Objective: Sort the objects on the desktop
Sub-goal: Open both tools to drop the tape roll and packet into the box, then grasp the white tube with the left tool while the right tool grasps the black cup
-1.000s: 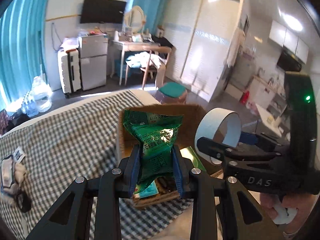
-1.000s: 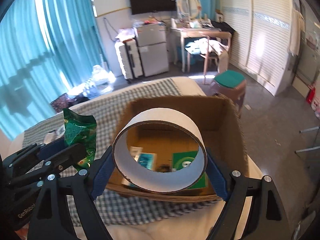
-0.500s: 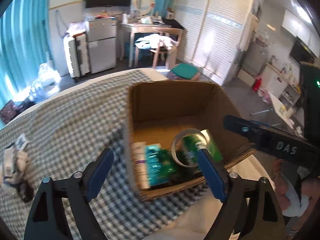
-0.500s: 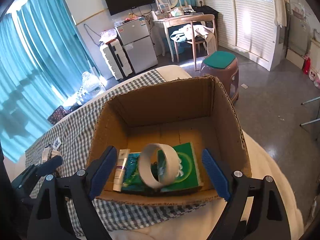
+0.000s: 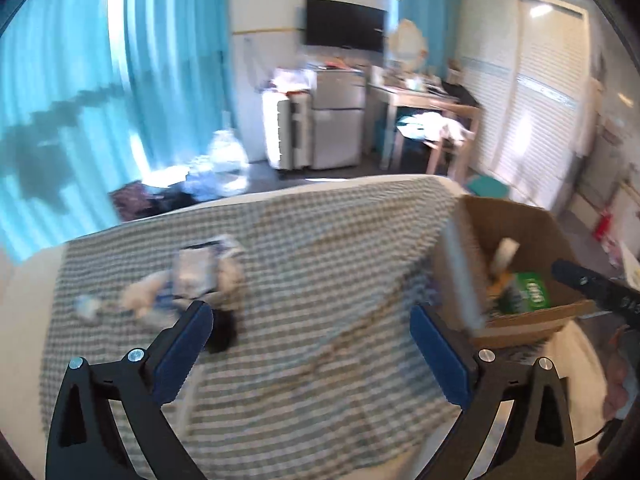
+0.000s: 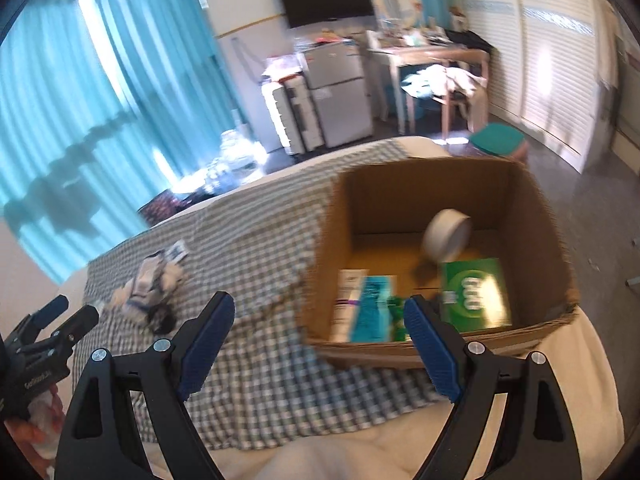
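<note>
Both tools had let go since the earlier frames: the green snack packet had left the left tool (image 5: pixel 310 344), whose jaws were opening with nothing between them, and the tape roll (image 6: pixel 447 239) had left the right tool (image 6: pixel 318 346), whose jaws stood wide apart and empty. That roll now sat at the back of the cardboard box (image 6: pixel 536 216), tilted, though blur hid whether it was resting or tumbling.

Inside the one box I counted one tape roll, one green carton (image 6: pixel 476 294), one teal packet (image 6: pixel 370 308) and one white tube (image 6: pixel 347 300) side by side along the near wall, plus a scrap of green foil (image 6: pixel 397 312) beside the teal packet. Out on the cloth, well apart from the box, lay one small cluster of leftovers (image 5: pixel 200 280): a pale plush-like lump, a small card or packet and something black, too smeared to count exactly.

Everything rested on a bed covered by a green-and-white checked cloth (image 5: pixel 320 248) over a cream cover (image 6: pixel 400 448). Behind it hung teal curtains (image 5: pixel 100 100), with one wall-mounted TV (image 5: pixel 344 26), one small fridge (image 5: pixel 338 120), one white suitcase (image 5: pixel 286 134), one wooden desk (image 5: pixel 432 100) with a chair, one teal-topped stool (image 6: pixel 498 140) and slatted wardrobe doors (image 5: pixel 536 92)
</note>
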Motion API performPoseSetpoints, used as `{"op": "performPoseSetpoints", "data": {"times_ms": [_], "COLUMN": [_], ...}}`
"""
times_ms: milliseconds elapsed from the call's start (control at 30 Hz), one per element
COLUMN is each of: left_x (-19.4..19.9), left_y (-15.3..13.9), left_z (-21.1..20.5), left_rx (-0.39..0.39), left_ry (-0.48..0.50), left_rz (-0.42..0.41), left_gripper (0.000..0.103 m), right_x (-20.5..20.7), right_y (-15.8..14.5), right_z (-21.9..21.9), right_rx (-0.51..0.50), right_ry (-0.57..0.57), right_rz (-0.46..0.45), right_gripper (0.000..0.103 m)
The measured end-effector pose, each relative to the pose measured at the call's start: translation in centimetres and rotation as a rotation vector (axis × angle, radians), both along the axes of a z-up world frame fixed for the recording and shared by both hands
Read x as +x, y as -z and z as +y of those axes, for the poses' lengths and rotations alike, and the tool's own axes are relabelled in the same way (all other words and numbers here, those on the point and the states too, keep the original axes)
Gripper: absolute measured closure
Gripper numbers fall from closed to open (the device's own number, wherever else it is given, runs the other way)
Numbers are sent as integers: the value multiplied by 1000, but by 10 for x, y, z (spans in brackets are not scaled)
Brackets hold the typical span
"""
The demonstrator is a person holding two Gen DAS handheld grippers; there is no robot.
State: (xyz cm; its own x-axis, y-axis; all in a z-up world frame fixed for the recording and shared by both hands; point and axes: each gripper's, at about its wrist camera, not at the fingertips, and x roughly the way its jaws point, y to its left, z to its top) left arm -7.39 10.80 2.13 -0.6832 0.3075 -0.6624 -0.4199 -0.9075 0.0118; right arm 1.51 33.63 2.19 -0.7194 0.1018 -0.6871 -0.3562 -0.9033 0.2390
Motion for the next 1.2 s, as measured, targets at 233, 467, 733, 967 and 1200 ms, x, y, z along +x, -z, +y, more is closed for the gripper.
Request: {"op": "performPoseSetpoints", "data": {"times_ms": [233, 467, 733, 967, 1200], "left_x": [2, -8, -31, -50, -67], "left_y": [30, 100, 164, 212, 235], "left_z": [-90, -141, -146, -134, -149], "left_rx": [-13, 10, 7, -58, -44], "left_ry": [-145, -244, -242, -203, -252], "left_rz": [-1, -128, -267, -343, -377], "left_gripper": [1, 1, 1, 16, 67], "right_x": [-17, -41, -79, -112, -142], "right_y": [-1, 20, 61, 98, 126], "right_z": [-64, -123, -155, -180, -198], "right_rx": [-6, 86, 76, 67, 65], "right_ry": [-100, -211, -303, -361, -411], "right_rz": [48, 2, -83, -168, -225], "right_gripper": [16, 16, 16, 16, 16]}}
